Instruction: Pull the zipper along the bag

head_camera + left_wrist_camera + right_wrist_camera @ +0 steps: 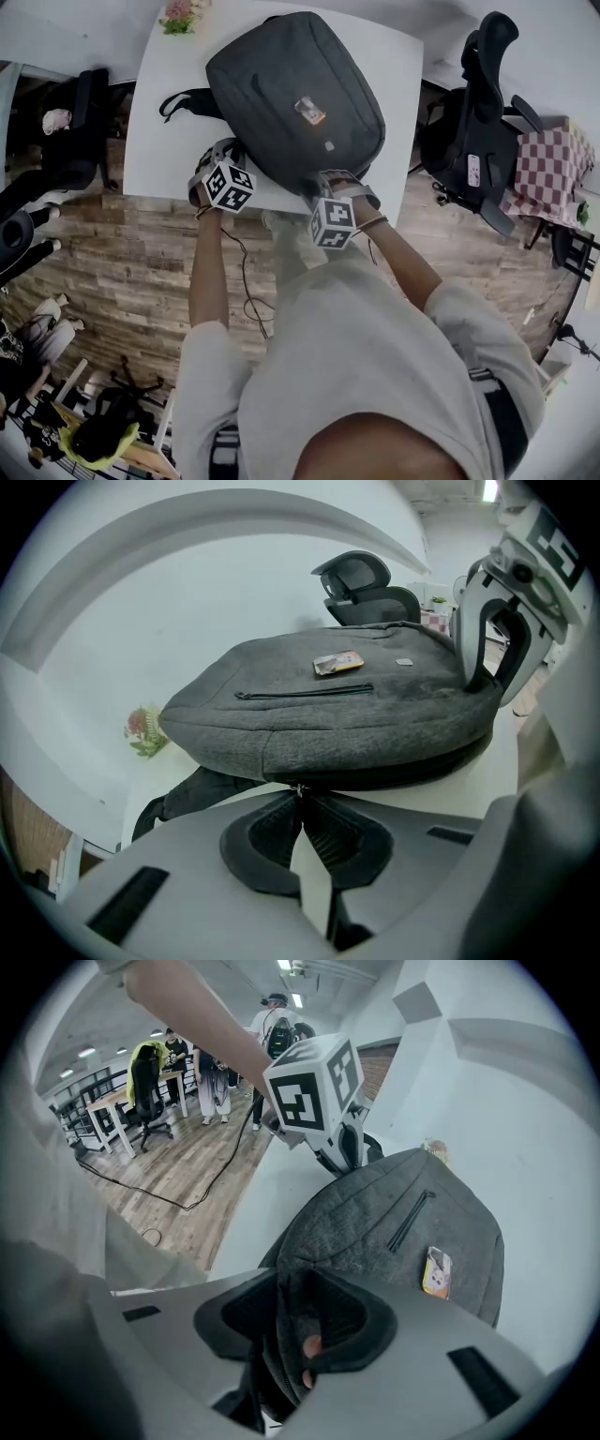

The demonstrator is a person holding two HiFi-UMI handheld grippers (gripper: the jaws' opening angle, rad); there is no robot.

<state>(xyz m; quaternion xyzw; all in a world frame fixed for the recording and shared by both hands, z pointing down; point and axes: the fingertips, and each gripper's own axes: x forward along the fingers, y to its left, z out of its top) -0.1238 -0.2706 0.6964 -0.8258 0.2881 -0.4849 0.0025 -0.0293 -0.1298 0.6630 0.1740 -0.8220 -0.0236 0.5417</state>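
Note:
A grey backpack (291,89) lies flat on the white table (159,141), with a small orange tag (310,110) on its top. In the left gripper view, my left gripper (301,801) is shut on the small metal zipper pull (299,787) at the bag's near side seam. From the head view it sits at the bag's near left corner (225,155). My right gripper (291,1288) is shut on a fold of the bag's grey fabric (286,1312) at the near right edge, and from above it shows there too (325,180). The left gripper's marker cube (314,1087) shows beyond the bag.
The bag's black straps (187,101) trail off to the left on the table. A flower bunch (180,14) stands at the far left corner. A black office chair (473,122) and a checked cloth (548,169) are at the right. Another chair (66,131) is at the left.

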